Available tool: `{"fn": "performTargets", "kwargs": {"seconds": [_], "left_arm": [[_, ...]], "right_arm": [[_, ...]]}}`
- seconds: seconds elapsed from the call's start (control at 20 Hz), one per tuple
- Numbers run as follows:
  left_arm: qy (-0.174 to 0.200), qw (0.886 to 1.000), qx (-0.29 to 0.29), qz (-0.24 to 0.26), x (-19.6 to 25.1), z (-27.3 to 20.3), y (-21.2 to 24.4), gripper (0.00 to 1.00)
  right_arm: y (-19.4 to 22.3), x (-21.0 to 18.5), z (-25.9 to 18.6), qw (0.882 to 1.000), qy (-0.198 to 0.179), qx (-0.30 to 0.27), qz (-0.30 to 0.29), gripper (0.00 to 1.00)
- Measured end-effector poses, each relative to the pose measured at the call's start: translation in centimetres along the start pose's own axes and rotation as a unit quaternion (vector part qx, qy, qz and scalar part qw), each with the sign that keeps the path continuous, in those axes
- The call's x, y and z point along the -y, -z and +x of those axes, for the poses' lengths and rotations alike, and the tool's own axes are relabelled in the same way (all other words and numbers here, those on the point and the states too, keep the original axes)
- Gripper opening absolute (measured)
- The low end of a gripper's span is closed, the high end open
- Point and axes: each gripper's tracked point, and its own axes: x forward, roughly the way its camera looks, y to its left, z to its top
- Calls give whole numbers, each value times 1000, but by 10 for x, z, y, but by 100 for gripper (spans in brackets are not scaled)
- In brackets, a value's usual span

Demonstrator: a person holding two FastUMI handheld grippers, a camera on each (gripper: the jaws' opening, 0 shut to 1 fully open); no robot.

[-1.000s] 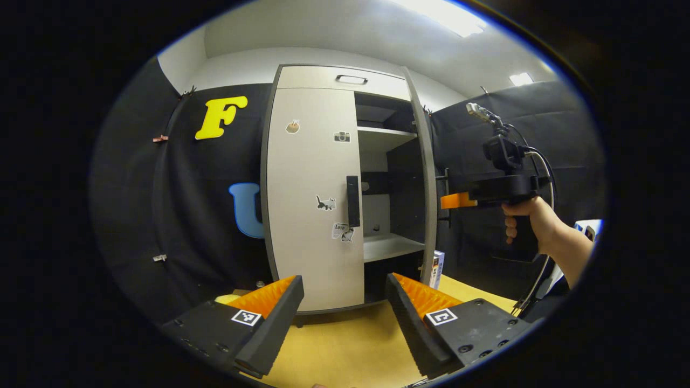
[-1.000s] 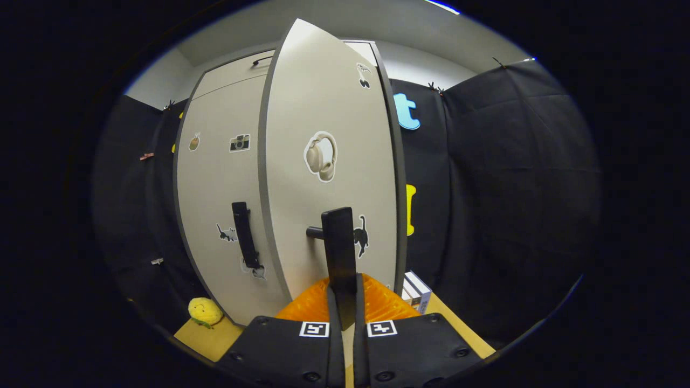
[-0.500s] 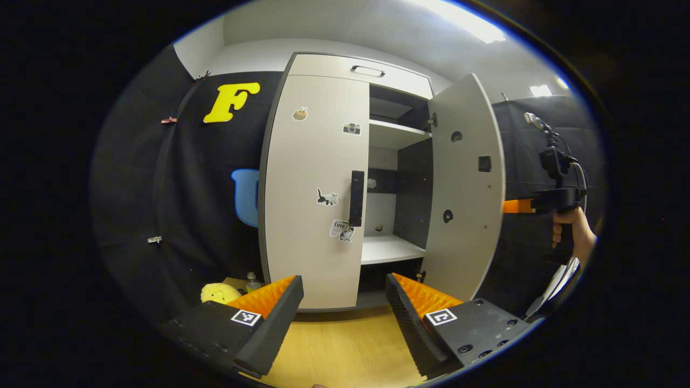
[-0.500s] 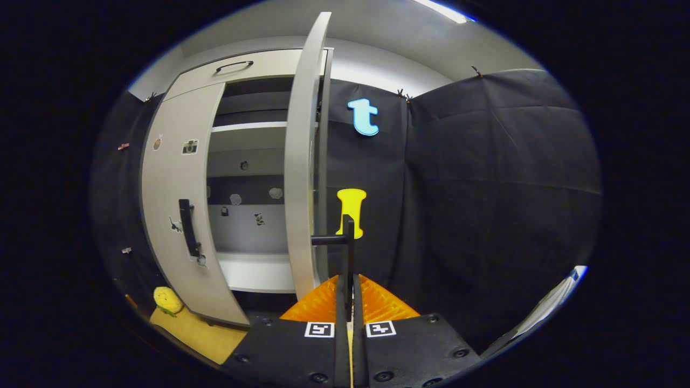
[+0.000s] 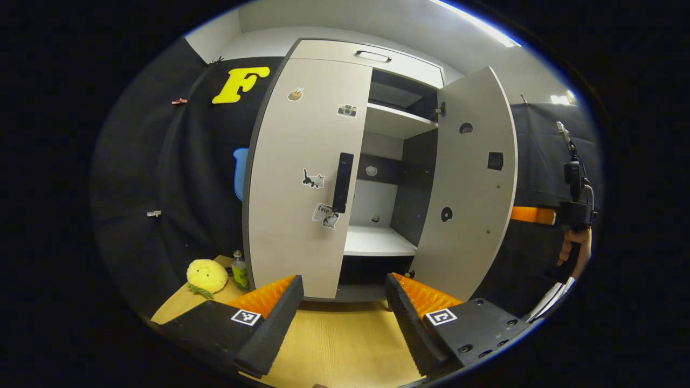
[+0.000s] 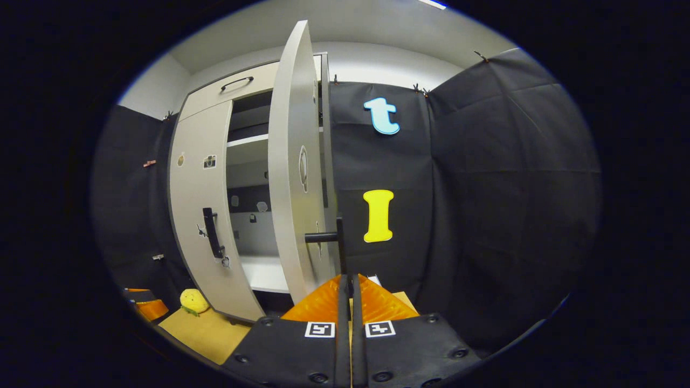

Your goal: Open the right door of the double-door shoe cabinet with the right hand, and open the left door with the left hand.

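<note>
The pale shoe cabinet's left door (image 5: 302,178) is closed, its black vertical handle (image 5: 342,182) at the inner edge. My left gripper (image 5: 345,312) hangs open in front of and below that handle, holding nothing. The right door (image 5: 469,183) stands swung wide, showing its inner face. In the right gripper view that door (image 6: 291,178) appears nearly edge-on, and my right gripper (image 6: 347,285) is shut on its black handle (image 6: 339,242). The right gripper (image 5: 533,215) and the hand (image 5: 574,253) holding it show behind the open door's edge.
Inside are white shelves (image 5: 377,240) and a dark back panel. A top drawer (image 5: 373,55) sits above the doors. A yellow plush toy (image 5: 206,275) and a small bottle (image 5: 239,269) stand left of the cabinet on the wooden surface (image 5: 334,345).
The right door has swung from partly open to wide open, drawn by the right gripper. The left gripper stayed open while its view shifted, bringing the plush and bottle into sight.
</note>
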Motion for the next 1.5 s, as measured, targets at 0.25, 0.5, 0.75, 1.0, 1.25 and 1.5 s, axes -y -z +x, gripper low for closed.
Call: {"fn": "performTargets", "kwargs": {"seconds": [0.25, 0.5, 0.75, 1.0, 1.25, 1.5], "left_arm": [[-25, 1000, 4, 12, 8, 10, -3, 95], [-17, 999, 16, 33, 2, 37, -25, 95], [-7, 998, 35, 51, -16, 68, -53, 95], [-14, 997, 38, 64, -39, 109, -74, 95], [-1, 998, 42, 40, -36, 156, -101, 95], [4, 998, 51, 37, -24, 197, -119, 95]], "right_arm": [[4, 0, 1, 999, -29, -11, 24, 5], [22, -6, -11, 999, -26, -32, 27, 5], [35, -17, -35, 999, -7, -35, 12, 6], [40, -43, -60, 999, 14, -8, 33, 9], [64, -72, -67, 999, 11, -32, 8, 31], [72, -105, -57, 999, -13, -37, 6, 74]]}}
